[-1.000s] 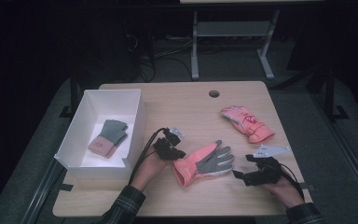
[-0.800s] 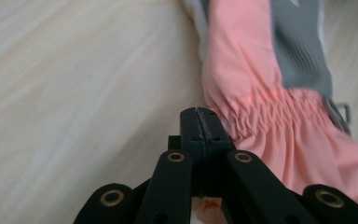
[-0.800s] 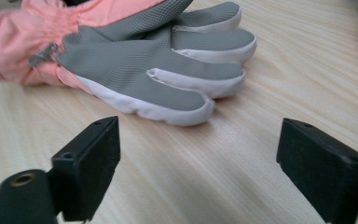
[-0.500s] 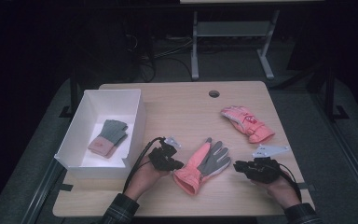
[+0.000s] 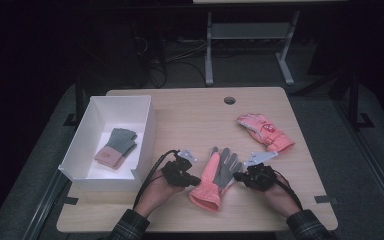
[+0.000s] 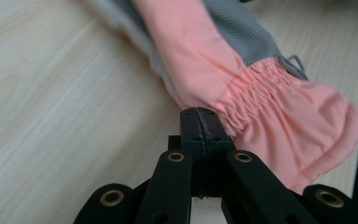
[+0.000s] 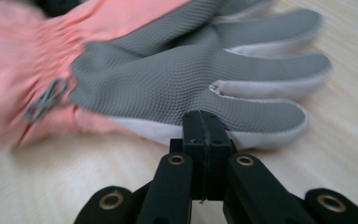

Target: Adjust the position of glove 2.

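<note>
In the high view a pink and grey glove (image 5: 215, 177) lies palm up at the lower middle of the table (image 5: 190, 107) — cuff toward the bottom edge. The left gripper (image 5: 196, 179) sits at its left side, jaws pressed together with nothing between them, tips at the gathered cuff. The right gripper (image 5: 237, 176) has just been closing — now shut and empty, tips against the grey fingers.

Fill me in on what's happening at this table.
A person holds a gripper in each hand at either side of a pink-and-grey glove lying palm up on the table. The left gripper is shut at its cuff edge, the right gripper shut at its fingers. Another pink glove lies farther right; a white box holds a knitted one.
</note>
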